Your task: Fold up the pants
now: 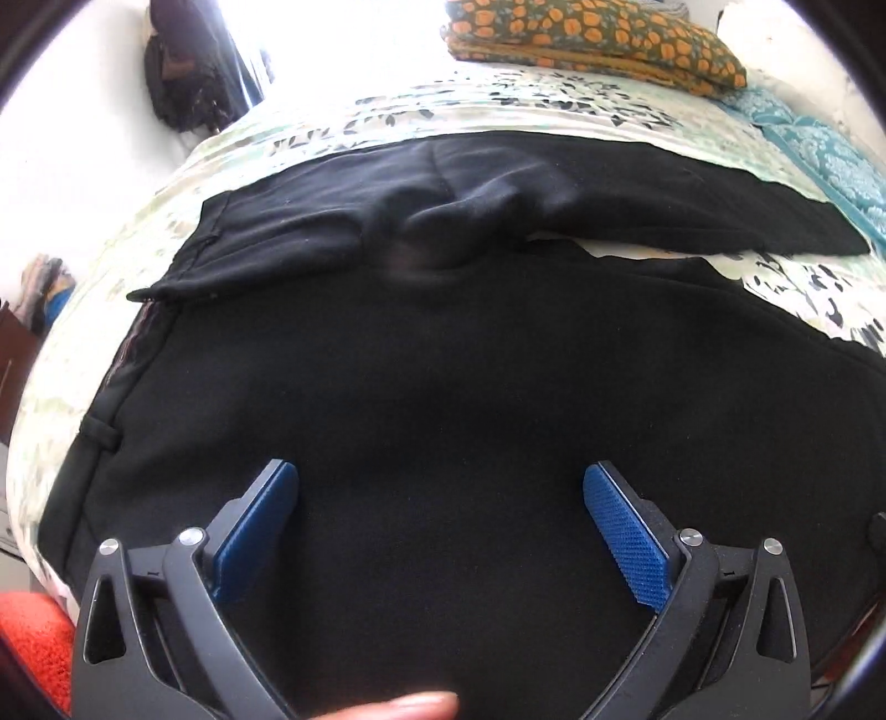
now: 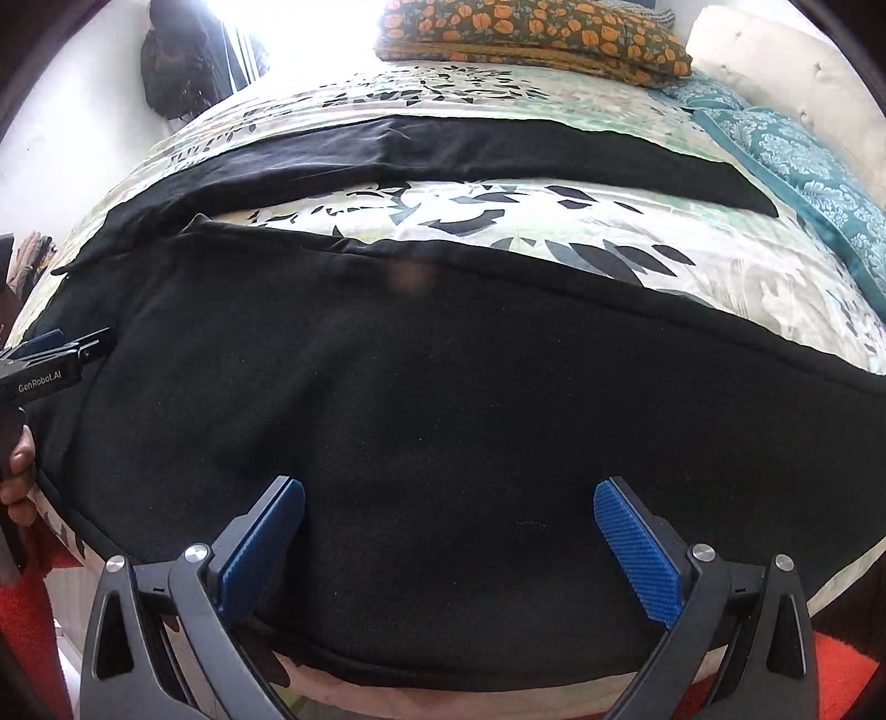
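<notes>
Black pants [image 1: 443, 387] lie spread flat across the bed, waistband to the left, both legs running right. The far leg [image 1: 664, 188] lies apart from the near leg, with a wrinkled bunch at the crotch [image 1: 443, 216]. My left gripper [image 1: 440, 482] is open, empty, just above the near hip area. In the right wrist view the pants [image 2: 443, 399] fill the foreground, with the far leg [image 2: 498, 149] behind a strip of bedspread. My right gripper [image 2: 448, 498] is open and empty over the near leg. The left gripper [image 2: 61, 349] shows at that view's left edge.
The bed has a leaf-print bedspread [image 2: 554, 221]. An orange-flowered folded cloth [image 1: 592, 39] and teal pillows [image 2: 803, 160] lie at the far right. A dark bag [image 1: 183, 72] hangs at the far left. An orange rug [image 1: 33, 637] lies below the bed's near edge.
</notes>
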`<action>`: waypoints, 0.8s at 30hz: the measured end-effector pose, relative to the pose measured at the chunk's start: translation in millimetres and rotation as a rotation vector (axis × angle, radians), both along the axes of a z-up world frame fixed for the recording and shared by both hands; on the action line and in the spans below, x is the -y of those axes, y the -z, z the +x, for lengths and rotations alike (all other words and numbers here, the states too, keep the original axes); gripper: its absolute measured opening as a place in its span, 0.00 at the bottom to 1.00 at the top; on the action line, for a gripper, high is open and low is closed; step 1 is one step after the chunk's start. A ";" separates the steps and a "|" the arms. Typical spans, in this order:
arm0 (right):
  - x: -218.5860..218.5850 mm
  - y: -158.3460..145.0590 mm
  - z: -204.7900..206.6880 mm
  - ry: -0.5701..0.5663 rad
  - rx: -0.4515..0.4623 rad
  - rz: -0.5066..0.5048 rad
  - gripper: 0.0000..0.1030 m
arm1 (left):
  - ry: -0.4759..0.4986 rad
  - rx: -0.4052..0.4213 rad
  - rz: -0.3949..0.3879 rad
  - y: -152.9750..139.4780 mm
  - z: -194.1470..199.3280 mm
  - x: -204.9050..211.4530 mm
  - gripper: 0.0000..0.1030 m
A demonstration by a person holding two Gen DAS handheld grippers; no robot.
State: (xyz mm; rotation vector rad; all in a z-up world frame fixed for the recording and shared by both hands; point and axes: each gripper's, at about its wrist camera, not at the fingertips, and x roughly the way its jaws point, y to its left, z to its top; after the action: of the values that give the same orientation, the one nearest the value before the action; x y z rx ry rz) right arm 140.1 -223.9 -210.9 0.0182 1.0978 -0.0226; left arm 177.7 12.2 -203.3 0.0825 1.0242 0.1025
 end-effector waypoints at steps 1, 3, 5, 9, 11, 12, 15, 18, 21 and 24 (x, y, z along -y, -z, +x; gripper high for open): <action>0.1 0.6 -0.3 0.002 0.001 0.001 1.00 | 0.000 -0.009 0.002 -0.2 0.2 0.9 1.00; -1.3 1.4 -0.5 0.008 0.004 -0.002 1.00 | 0.012 -0.020 -0.001 -0.2 3.1 -0.4 1.00; -2.0 1.5 -1.0 0.015 0.007 -0.006 1.00 | 0.023 -0.025 -0.021 -0.5 4.1 -4.8 1.00; -2.4 1.7 -1.1 0.020 0.010 -0.006 1.00 | 0.059 -0.051 -0.033 -3.5 3.3 -7.0 1.00; -1.8 1.5 -0.6 0.023 0.013 -0.003 1.00 | 0.061 -0.064 -0.052 -9.2 2.3 -11.0 0.99; -1.9 1.4 -1.1 0.024 0.016 -0.003 1.00 | 0.054 -0.055 -0.066 -13.4 2.2 -15.8 0.99; -1.8 1.3 -1.3 0.024 0.019 -0.004 1.00 | 0.019 0.048 -0.100 -36.9 -8.4 -34.6 0.99; -2.0 1.3 -1.5 0.023 0.021 -0.005 1.00 | -0.051 0.112 -0.122 -59.1 -3.7 -67.3 0.99; -1.5 1.2 -1.7 0.023 0.023 -0.007 1.00 | -0.134 0.112 -0.142 -68.1 7.2 -104.9 0.99; -1.5 1.1 -2.0 0.023 0.025 -0.007 1.00 | -0.141 0.102 -0.154 -65.3 9.9 -132.7 0.99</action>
State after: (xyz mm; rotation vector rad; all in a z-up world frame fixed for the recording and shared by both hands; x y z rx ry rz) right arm 138.1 -222.4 -212.0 0.0244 1.0723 -0.0465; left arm 187.7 144.9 -138.0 -0.1344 0.9327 0.1544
